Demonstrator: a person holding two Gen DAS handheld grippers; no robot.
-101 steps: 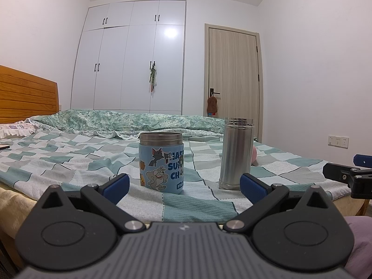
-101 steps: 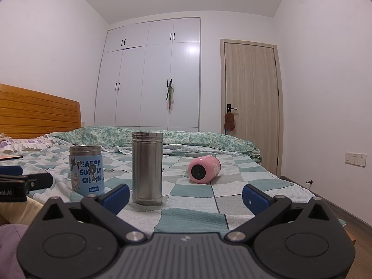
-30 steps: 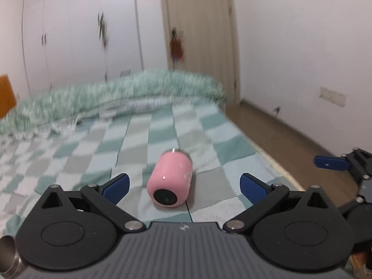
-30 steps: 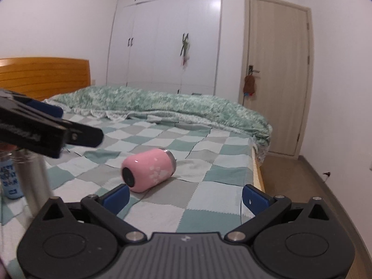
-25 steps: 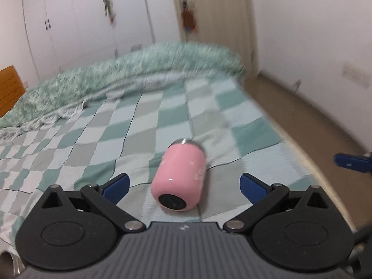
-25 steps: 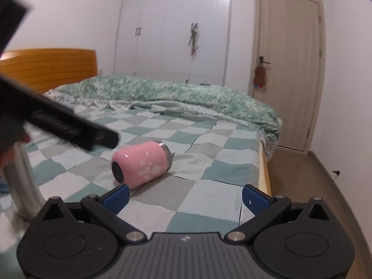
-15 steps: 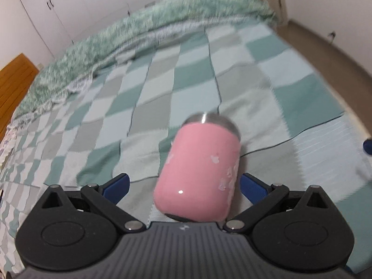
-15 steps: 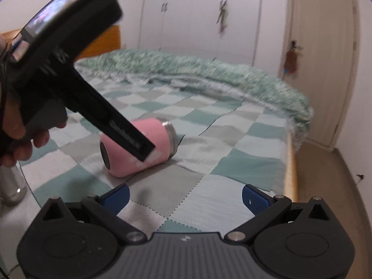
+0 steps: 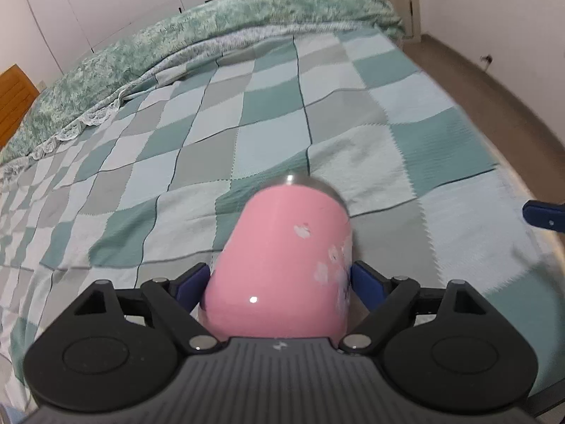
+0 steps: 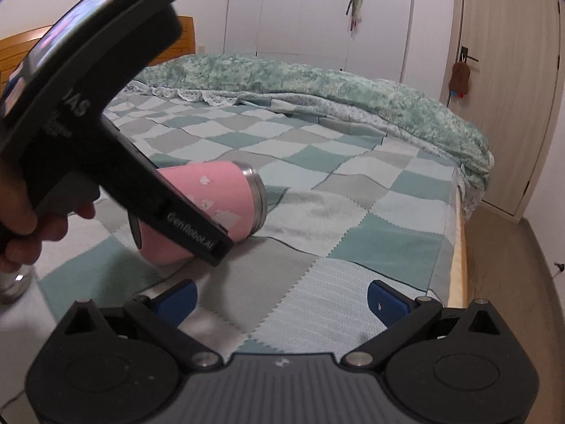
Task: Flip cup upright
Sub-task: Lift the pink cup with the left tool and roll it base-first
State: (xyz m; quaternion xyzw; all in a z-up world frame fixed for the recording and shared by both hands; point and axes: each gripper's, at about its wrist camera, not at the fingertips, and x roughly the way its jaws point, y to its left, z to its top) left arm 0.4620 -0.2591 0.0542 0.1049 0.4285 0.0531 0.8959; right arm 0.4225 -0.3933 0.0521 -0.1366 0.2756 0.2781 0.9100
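Note:
A pink cup (image 9: 282, 265) with a steel rim lies on its side on the checked bedspread (image 9: 247, 113), its base toward me. My left gripper (image 9: 279, 282) straddles it, with the blue pads against both of its sides. The right wrist view shows the cup (image 10: 215, 190) partly hidden behind the left gripper's body (image 10: 106, 123), which a hand holds. My right gripper (image 10: 282, 298) is open and empty, hovering low over the bedspread (image 10: 317, 212) to the right of the cup.
A steel flask's base (image 10: 14, 282) shows at the far left edge. A rumpled green quilt (image 10: 317, 84) lies across the far side of the bed. The bed's right edge (image 10: 459, 247) drops to the wooden floor; wardrobe and door stand behind.
My left gripper has moved forward and down over the pink cup and its pads have closed in against the cup's sides. The right gripper has drifted slightly closer.

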